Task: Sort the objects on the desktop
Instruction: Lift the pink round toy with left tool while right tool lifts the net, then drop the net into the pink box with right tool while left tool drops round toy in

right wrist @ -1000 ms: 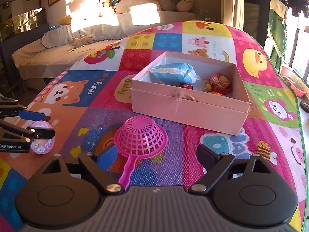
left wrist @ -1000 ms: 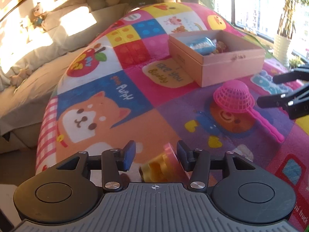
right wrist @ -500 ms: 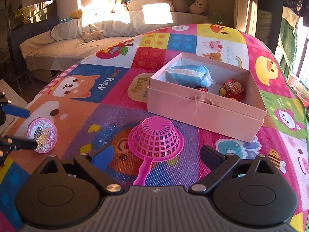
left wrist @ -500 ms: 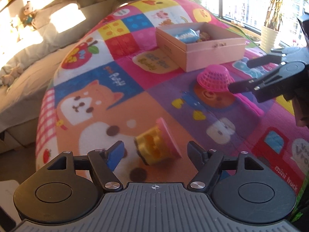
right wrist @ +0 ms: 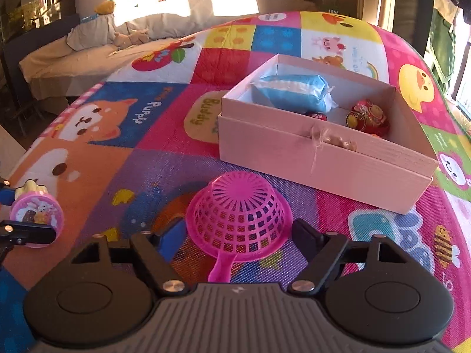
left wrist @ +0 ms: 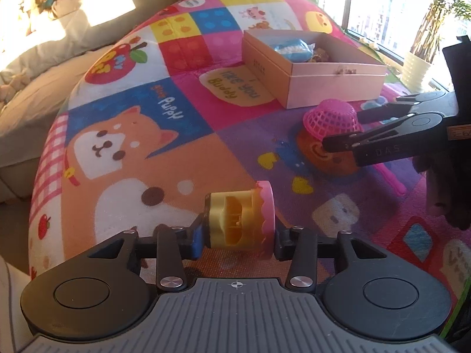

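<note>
The left gripper (left wrist: 238, 235) is closing on the yellow-and-pink toy stamp (left wrist: 240, 220), pads at both ends; square that grip before lifting toward the pink box (right wrist: 323, 158). The right gripper (right wrist: 240, 232), closing but still wide, straddles the upturned pink strainer (right wrist: 240, 220) on the play mat (left wrist: 182, 135) and should settle low around its rim.

pink sieve (right wrist: 239, 218), pale pink box (right wrist: 321, 158), yellow+pink toy (left wrist: 239, 223), multicolour cartoon mat (left wrist: 188, 135)
</note>
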The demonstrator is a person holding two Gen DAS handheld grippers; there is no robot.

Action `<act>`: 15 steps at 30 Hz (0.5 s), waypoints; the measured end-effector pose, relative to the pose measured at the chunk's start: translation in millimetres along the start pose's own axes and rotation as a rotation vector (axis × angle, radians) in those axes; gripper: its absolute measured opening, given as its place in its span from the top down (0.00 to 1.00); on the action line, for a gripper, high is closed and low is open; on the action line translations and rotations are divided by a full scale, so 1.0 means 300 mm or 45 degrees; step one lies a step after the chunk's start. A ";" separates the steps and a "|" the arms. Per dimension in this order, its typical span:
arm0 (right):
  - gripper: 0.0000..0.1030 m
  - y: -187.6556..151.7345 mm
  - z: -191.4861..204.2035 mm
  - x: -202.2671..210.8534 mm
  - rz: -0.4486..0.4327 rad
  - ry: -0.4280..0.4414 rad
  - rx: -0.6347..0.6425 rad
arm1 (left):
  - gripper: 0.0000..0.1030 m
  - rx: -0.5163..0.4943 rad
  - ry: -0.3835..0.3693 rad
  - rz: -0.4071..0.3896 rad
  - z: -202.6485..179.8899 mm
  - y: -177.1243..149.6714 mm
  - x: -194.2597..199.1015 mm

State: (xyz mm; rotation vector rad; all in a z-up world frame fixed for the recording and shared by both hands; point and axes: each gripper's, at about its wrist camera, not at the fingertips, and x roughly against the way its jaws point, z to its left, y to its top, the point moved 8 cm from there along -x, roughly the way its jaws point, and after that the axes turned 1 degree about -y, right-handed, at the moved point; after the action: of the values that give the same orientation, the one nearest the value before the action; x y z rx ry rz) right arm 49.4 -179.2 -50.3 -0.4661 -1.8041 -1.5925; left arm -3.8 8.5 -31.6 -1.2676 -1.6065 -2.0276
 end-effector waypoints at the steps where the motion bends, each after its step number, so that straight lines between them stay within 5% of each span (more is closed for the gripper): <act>1: 0.24 0.004 0.004 0.021 -0.019 0.009 0.012 | 0.54 -0.011 -0.003 -0.008 -0.010 0.008 0.007; 7: 0.24 0.059 -0.038 0.280 -0.115 0.081 0.028 | 0.54 -0.118 -0.068 -0.138 -0.118 0.158 0.107; 11: 0.24 0.215 -0.158 0.504 -0.320 0.007 -0.002 | 0.54 -0.222 -0.101 -0.324 -0.216 0.397 0.159; 15: 0.23 0.394 -0.319 0.598 -0.472 -0.065 -0.100 | 0.54 -0.202 -0.190 -0.404 -0.297 0.628 0.062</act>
State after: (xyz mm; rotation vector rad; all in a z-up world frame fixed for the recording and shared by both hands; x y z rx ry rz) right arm 24.6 -279.2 161.0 -0.2153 -1.9555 -1.9204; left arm 68.9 -131.7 105.8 -1.3154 -1.8470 -2.3383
